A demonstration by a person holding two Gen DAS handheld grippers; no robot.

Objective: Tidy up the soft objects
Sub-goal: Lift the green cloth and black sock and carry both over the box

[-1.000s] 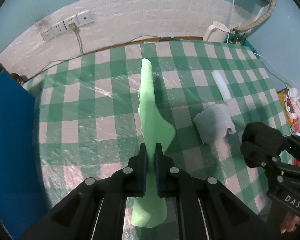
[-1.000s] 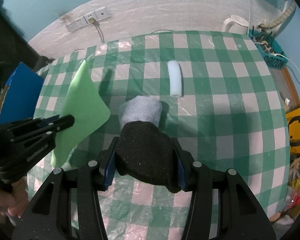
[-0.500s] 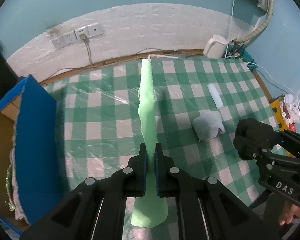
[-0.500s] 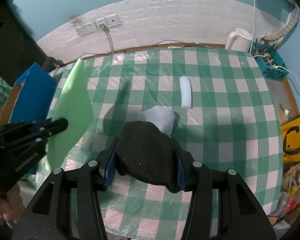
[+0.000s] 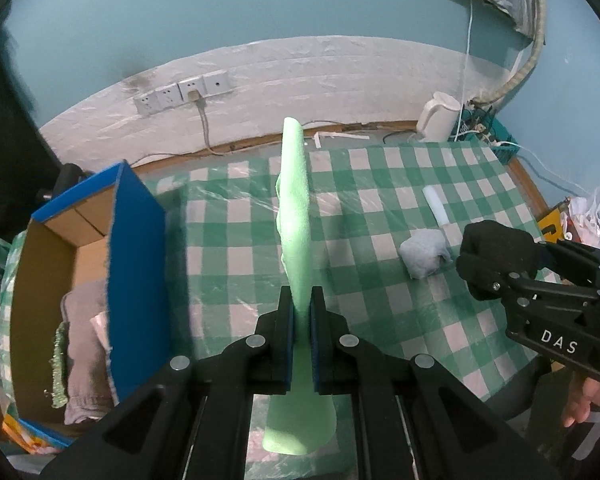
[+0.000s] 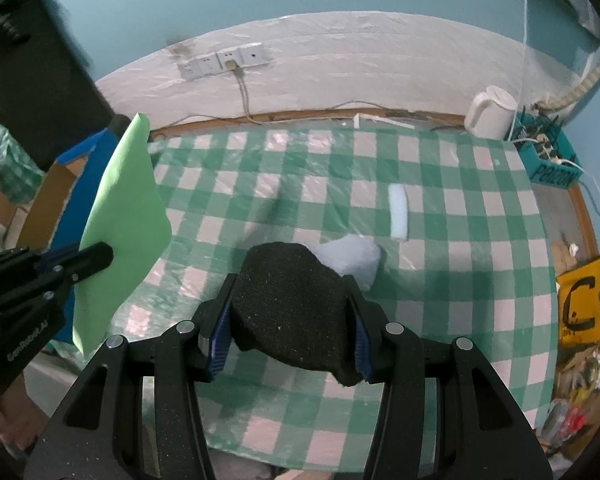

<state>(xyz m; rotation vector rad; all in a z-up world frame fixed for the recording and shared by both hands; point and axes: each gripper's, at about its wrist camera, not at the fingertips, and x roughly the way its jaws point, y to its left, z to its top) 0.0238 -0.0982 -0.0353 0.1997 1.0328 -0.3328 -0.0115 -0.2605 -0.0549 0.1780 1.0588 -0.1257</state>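
My left gripper (image 5: 300, 300) is shut on a light green cloth (image 5: 296, 216), held edge-on and upright above the checked table; the same cloth (image 6: 120, 216) shows flat in the right wrist view. My right gripper (image 6: 290, 312) is shut on a black woolly bundle (image 6: 288, 304), which also shows in the left wrist view (image 5: 496, 256). A pale blue-grey bundle (image 5: 424, 254) lies on the table just beyond the black one (image 6: 352, 258). A white foam roll (image 5: 436, 210) lies farther back (image 6: 399, 216).
An open cardboard box with blue outer walls (image 5: 136, 264) stands off the table's left edge and holds grey and pink cloth (image 5: 84, 344). A white kettle (image 6: 492, 112) and a teal basket of cables (image 6: 548, 160) stand at the far right. Bags and clutter lie right of the table.
Both grippers have pulled back and up from the table with their loads. The box at the left has come into view. The pale bundle and foam roll stay in place.
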